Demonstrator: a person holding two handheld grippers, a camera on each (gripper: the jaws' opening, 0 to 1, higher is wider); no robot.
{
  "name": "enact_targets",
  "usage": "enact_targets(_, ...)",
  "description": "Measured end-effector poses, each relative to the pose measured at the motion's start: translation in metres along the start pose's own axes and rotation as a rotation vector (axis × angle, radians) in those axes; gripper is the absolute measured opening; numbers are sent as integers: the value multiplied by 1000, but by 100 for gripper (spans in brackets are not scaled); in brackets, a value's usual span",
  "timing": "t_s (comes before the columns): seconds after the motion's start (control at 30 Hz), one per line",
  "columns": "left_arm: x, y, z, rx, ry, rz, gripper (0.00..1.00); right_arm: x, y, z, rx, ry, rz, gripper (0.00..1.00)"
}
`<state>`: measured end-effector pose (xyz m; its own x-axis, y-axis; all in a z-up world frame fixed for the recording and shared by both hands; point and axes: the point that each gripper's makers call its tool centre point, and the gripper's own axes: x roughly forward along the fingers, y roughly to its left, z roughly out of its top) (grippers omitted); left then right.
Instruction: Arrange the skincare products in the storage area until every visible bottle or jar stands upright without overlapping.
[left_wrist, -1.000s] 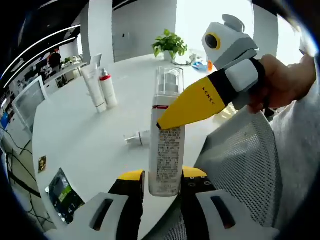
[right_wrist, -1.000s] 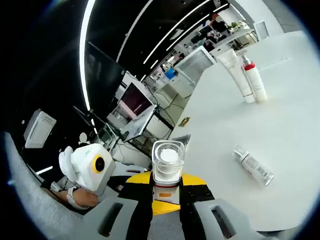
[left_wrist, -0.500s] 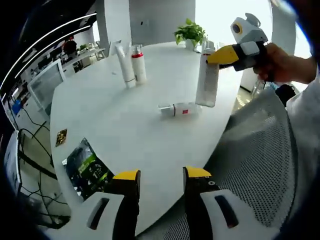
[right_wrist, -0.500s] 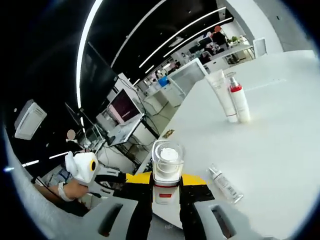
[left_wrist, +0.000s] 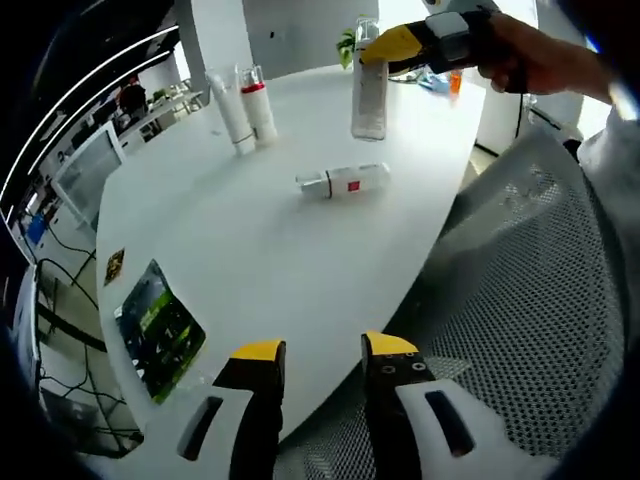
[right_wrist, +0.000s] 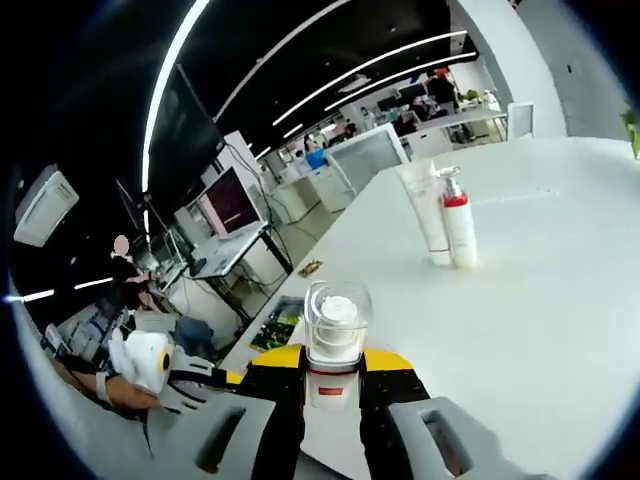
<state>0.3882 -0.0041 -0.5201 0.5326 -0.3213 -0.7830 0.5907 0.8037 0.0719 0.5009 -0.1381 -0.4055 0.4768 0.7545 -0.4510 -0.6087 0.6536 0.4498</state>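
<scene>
The tall clear-capped bottle stands upright between the right gripper's jaws, which grasp it by the neck just under the cap; in the left gripper view the same bottle hangs above the far side of the white bench, pinched near its top by the yellow jaws of the right gripper, its base apart from the surface. The left gripper sits low at the near edge of the bench with its jaws parted and nothing between them — well apart from every bottle.

The left gripper view takes in a small bottle lying on its side near the middle of the bench, just below the hanging one, and a flat dark packet with green print near the bench's near-left edge. A white tube and a red-collared pump bottle stand upright side by side at the far left; the right gripper view shows the same tube and pump bottle touching or nearly so, with an office of desks and monitors behind.

The hand on the right gripper reaches in from the upper right, over a grey mesh chair back. In the right gripper view the left gripper shows small and low at the left — held in a hand.
</scene>
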Motion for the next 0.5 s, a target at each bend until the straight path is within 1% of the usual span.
enact_targets(0.03, 3, -1, -2, -2, 4, 1, 27, 2, -1, 1, -16, 2, -9, 15)
enact_targets(0.07, 6, -1, -8, 33, 36, 13, 26, 3, -2, 2, -25, 3, -15, 15)
enact_targets(0.1, 8, 1, -10, 71, 35, 26, 23, 5, -3, 3, -30, 7, -18, 15)
enact_targets(0.13, 11, 0, -15, 103, 65, 17, 21, 7, -3, 4, -32, 8, -19, 15)
enact_targets(0.17, 11, -1, -18, 97, 93, 9, 19, 8, -4, 5, -35, 8, -21, 15)
enact_targets(0.23, 8, 2, -11, 45, 45, 18, 18, 12, -6, 7, -48, 16, -29, 15)
enact_targets(0.27, 8, 3, -8, 49, 30, 25, 17, 15, -7, 8, -54, 19, -31, 15)
enact_targets(0.3, 8, 3, -9, 51, 32, 23, 18, 16, -8, 8, -60, 21, -34, 15)
enact_targets(0.4, 11, 0, -19, 52, 79, 10, 16, 25, -13, 10, -82, 40, -43, 15)
enact_targets(0.5, 12, 1, -20, 35, 80, 10, 16, 33, -16, 13, -113, 50, -55, 15)
